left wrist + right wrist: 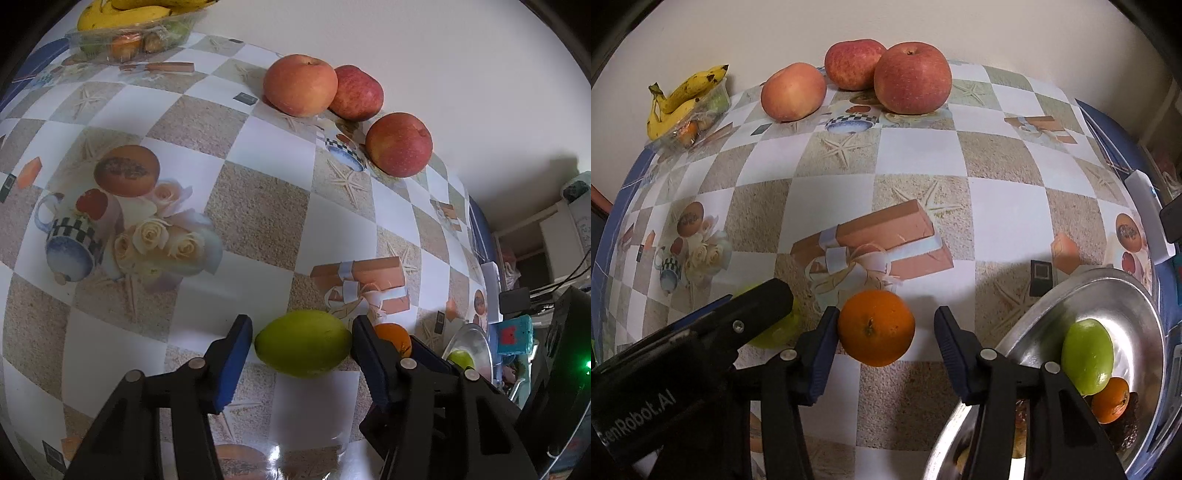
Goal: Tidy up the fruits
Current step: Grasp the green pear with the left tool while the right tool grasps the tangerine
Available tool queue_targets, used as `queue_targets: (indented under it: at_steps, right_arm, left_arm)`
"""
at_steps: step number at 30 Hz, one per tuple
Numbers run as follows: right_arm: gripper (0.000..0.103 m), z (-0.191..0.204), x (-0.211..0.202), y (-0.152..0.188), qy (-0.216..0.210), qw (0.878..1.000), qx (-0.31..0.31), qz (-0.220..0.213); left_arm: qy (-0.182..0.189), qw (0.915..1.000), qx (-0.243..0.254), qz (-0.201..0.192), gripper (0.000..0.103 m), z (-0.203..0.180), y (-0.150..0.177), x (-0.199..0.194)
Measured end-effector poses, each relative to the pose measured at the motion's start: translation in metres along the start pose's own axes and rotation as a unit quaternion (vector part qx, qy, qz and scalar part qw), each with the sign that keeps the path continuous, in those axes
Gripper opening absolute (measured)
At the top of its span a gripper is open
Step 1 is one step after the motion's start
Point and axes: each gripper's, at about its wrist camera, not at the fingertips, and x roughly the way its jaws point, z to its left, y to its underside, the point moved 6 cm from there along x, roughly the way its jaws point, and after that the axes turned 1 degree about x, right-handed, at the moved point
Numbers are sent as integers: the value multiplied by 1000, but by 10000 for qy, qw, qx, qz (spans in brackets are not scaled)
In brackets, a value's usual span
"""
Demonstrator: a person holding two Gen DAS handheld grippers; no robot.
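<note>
A green mango (303,344) lies on the tablecloth between the fingers of my left gripper (301,350). The right finger touches it, the left finger stands a little off, so the gripper is open. An orange (876,327) lies between the open fingers of my right gripper (884,345); the left finger is at its side, the right finger apart. The orange also shows in the left wrist view (393,336). The left gripper's body (746,317) hides most of the mango (775,332) in the right wrist view. Three apples (912,79) stand at the far edge.
A metal bowl (1108,288) at the right holds a green fruit (1087,356), an orange (1110,400) and dark fruit. A clear plastic tray (687,125) with bananas (679,99) stands at the far left. A wall is behind the table.
</note>
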Motion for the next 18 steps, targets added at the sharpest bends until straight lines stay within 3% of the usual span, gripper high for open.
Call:
queue_targets:
  at_steps: [7, 10, 18]
  right_arm:
    - [53, -1, -1, 0, -53, 10000, 60, -5]
    - [46, 0, -1, 0, -202, 9997, 107, 32]
    - [41, -1, -3, 0, -266, 9995, 187, 39]
  left_arm:
    - [-61, 9999, 117, -16, 56, -2, -1, -3]
    - [-112, 9999, 88, -32, 56, 0, -2, -4]
    - [-223, 9997, -66, -118, 56, 12, -7, -10]
